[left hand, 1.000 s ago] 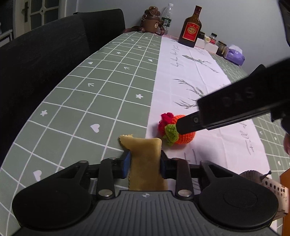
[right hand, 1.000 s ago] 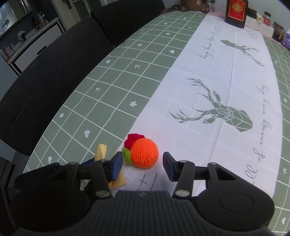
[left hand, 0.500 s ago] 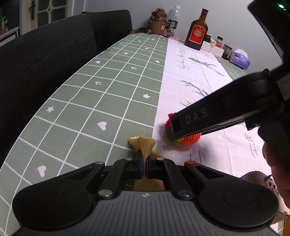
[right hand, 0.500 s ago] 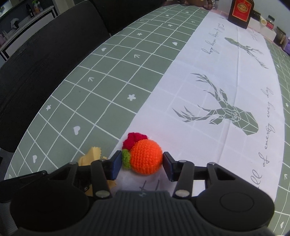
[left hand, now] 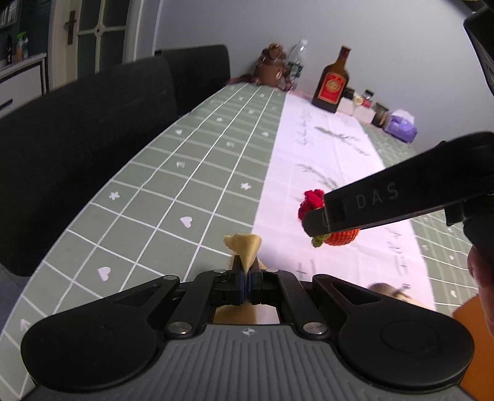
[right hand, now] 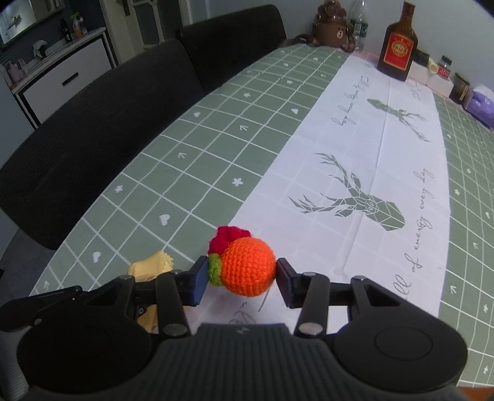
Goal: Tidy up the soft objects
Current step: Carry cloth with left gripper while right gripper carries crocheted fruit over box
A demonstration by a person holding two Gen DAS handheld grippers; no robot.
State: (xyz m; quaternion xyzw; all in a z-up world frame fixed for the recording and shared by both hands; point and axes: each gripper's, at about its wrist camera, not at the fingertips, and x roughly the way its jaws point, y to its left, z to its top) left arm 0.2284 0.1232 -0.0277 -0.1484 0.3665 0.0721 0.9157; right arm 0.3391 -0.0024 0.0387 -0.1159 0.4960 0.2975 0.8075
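My left gripper (left hand: 246, 285) is shut on a yellow cloth (left hand: 245, 248) and holds it lifted off the table. The cloth also shows in the right wrist view (right hand: 151, 266), at lower left. My right gripper (right hand: 242, 279) is shut on an orange crocheted ball (right hand: 247, 266) with a red flower and green leaves, and holds it just above the white table runner (right hand: 355, 172). In the left wrist view the right gripper (left hand: 318, 220) comes in from the right and covers most of the ball (left hand: 342, 237).
A green checked tablecloth (right hand: 191, 160) covers the table. At the far end stand a brown bottle (right hand: 398, 46), a bear figure (right hand: 333, 29), a water bottle (right hand: 358, 21), jars and a purple pack (right hand: 481, 105). Black chairs (right hand: 92, 129) line the left side.
My left gripper shut on the yellow cloth and lifted it. My right gripper moved onto the orange ball, shut on it and raised it slightly.
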